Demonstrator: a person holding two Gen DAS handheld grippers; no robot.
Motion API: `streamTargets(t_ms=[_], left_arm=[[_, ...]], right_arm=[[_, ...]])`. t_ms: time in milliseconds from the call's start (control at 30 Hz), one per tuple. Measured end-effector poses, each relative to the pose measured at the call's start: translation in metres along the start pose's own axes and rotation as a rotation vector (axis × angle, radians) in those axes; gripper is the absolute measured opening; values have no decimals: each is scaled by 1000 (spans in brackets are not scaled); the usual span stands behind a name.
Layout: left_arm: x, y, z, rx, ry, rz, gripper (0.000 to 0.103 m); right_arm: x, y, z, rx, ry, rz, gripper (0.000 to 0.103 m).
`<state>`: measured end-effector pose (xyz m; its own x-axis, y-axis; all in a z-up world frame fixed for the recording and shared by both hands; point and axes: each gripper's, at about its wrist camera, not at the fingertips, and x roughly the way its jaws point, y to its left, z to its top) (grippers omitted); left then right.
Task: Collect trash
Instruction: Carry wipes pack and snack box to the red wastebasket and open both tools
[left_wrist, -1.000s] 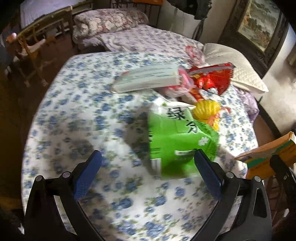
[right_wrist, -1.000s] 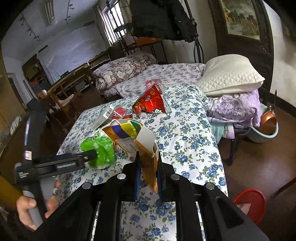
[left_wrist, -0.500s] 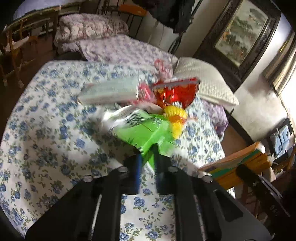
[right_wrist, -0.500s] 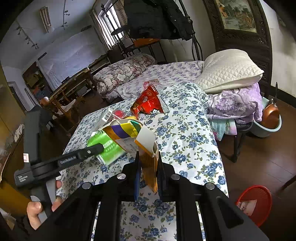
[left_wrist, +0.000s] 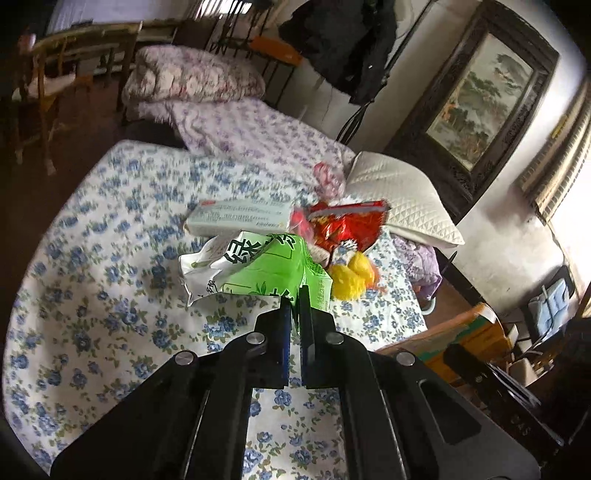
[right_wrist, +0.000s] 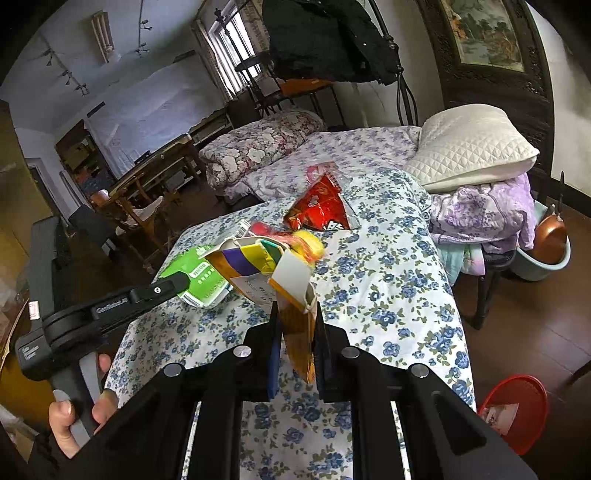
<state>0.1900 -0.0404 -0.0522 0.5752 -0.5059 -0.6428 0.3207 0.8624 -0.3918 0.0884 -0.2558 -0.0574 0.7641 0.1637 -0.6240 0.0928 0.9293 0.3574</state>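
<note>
Pinching 1 green packet (left_wrist: 266, 266) in my left gripper (left_wrist: 294, 295), jaws clamped on its near corner; packet sits raised over the floral tablecloth (left_wrist: 110, 295). Right gripper (right_wrist: 295, 317) clamped on 1 orange carton (right_wrist: 295, 325), flaps open. On cloth beyond: 1 red snack bag (left_wrist: 347, 225), 1 pale flat box (left_wrist: 240, 219), 1 yellow wrapper (left_wrist: 351, 275), 1 pink wrapper (left_wrist: 327, 177). Rm: 1 white quilted pillow (right_wrist: 472, 144), framed painting (left_wrist: 484, 99), 1 red bin (right_wrist: 517, 413) on wood floor w/ scraps inside.
</note>
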Motion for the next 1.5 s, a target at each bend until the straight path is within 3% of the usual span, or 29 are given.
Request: streamTargets(t_ms=[367, 767, 1000, 1200, 1400, 1500], left_arm=[[-24, -38, -11, 79, -41, -40, 4], [-11, -121, -38, 214, 21, -161, 4], [15, -212, -76, 345, 101, -252, 4], [51, -282, -115, 434, 211, -316, 4], [100, -326, -149, 449, 310, -313, 5], [130, -337, -167, 445, 364, -276, 5]], right_arm=[[-20, -9, 2, 11, -32, -8, 16], [-87, -66, -8, 37, -87, -122, 16], [-127, -141, -39, 83, -52, -273, 15], [-125, -237, -91, 246, 27, -372, 15], [-110, -290, -128, 329, 73, -396, 15], [-97, -310, -143, 361, 100, -395, 15]])
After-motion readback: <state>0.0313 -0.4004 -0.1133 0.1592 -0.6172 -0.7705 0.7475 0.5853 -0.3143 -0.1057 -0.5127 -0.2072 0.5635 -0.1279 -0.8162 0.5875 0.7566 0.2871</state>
